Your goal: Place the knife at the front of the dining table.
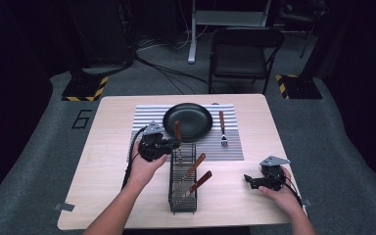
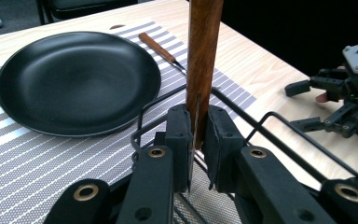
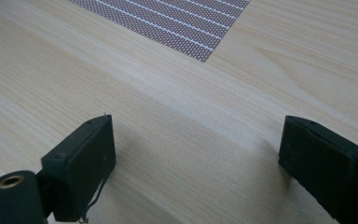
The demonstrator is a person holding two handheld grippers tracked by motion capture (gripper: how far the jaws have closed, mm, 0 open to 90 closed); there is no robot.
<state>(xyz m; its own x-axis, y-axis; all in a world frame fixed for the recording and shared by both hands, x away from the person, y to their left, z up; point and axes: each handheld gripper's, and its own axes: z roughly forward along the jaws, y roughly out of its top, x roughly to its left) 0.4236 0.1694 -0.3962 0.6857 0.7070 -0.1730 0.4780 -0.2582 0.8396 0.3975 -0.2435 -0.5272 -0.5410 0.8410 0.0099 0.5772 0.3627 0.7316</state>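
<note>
Left hand-held gripper (image 2: 195, 144) clamps wooden-handled utensil (image 2: 204, 56) upright over wire caddy (image 1: 182, 183); lift straight, clear rim. Right hand-held gripper (image 3: 196, 163) wide open, empty.

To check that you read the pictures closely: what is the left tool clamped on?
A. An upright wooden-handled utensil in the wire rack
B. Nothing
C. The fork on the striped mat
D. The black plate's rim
A: the left tool is shut on the upright utensil standing in the rack.

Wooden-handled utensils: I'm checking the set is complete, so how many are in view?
4: one upright in the left gripper over the wire basket, two leaning in that basket, one fork on the striped mat. More may be hidden.
</note>
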